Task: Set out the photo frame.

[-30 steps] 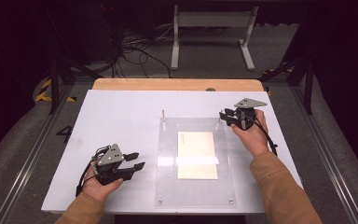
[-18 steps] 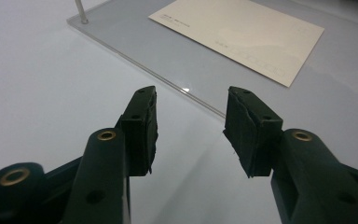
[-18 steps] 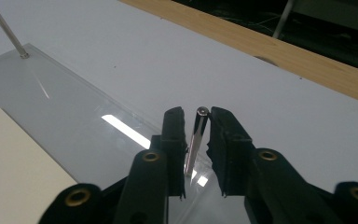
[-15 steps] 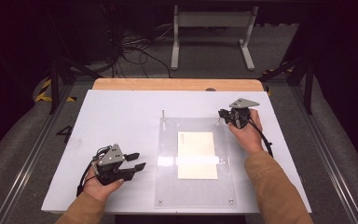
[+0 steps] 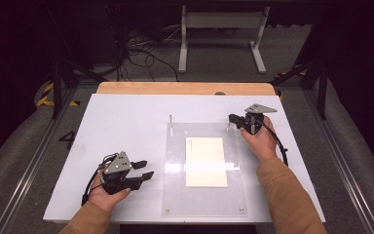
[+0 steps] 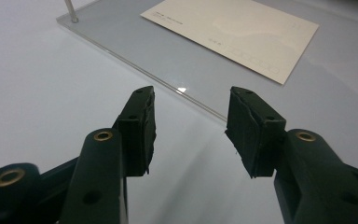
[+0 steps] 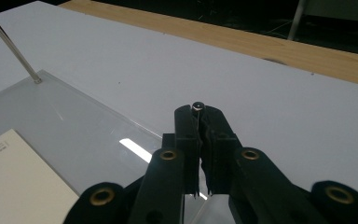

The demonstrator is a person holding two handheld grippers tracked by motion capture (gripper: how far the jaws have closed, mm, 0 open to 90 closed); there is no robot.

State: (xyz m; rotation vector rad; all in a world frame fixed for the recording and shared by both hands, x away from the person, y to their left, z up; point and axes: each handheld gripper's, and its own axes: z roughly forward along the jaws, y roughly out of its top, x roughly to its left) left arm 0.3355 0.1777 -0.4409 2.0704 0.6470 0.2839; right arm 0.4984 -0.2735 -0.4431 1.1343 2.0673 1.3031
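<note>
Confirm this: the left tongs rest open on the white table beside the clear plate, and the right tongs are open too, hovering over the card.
One part is wrong. The right tongs are not open over the card: the right gripper view shows them shut on a thin metal pin at the far right corner of the clear plate. The left tongs do rest open beside that plate.
</note>
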